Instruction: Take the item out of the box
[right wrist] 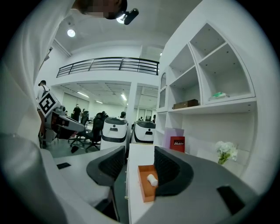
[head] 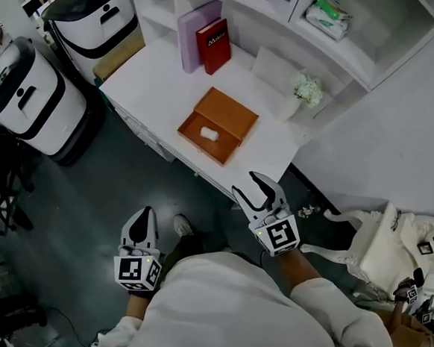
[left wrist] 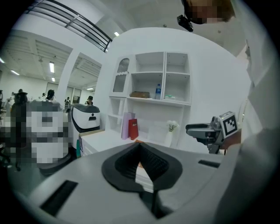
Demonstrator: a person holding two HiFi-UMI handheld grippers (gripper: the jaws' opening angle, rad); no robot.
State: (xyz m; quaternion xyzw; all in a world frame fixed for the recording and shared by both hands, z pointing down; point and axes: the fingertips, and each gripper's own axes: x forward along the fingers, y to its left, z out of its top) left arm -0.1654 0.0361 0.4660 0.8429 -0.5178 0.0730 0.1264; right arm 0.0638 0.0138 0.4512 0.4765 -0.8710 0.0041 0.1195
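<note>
Ahead of the right hand-held gripper, on the desk: open orange box, small white item inside. Right jaws released, well apart, empty. Left hand-held gripper clenched, empty.

The person wears a plain white long-sleeved top, loose and bunched at the sleeves. The left gripper and right gripper match: pale grey-white shells and black ribbed jaw pads. Each has a marker cube, left and right, printed with black-and-white squares.
</note>
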